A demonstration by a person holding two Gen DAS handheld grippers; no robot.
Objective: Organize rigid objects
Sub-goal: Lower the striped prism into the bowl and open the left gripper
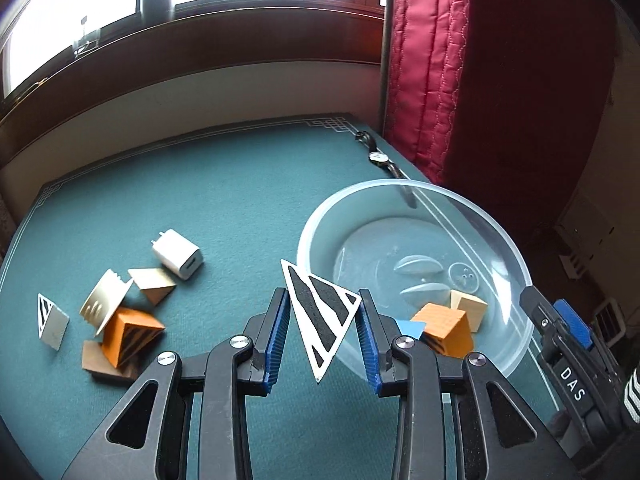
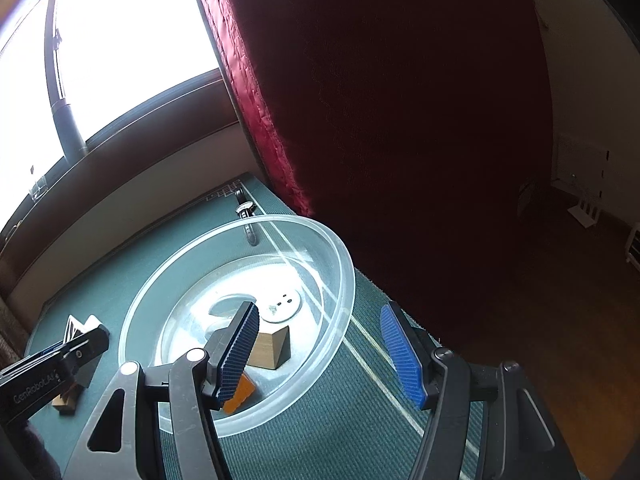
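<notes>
We held the striped triangle (image 1: 320, 312) pinched in our left claw (image 1: 324, 334), beside the clear bowl (image 1: 496, 224); our right claw (image 2: 324, 356) hung apart, empty, straddling its rim. Gripped by its thin edges, the triangle risked slipping short.

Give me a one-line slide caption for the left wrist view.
Left gripper carries a white triangular block with black stripes toward the clear plastic bowl holding orange and wooden blocks.

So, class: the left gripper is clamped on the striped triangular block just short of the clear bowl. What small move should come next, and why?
Probably carry the striped triangular block in the left gripper over the clear bowl rim. Two blocks already lie inside, so it likely belongs there; the right gripper is empty.
</notes>
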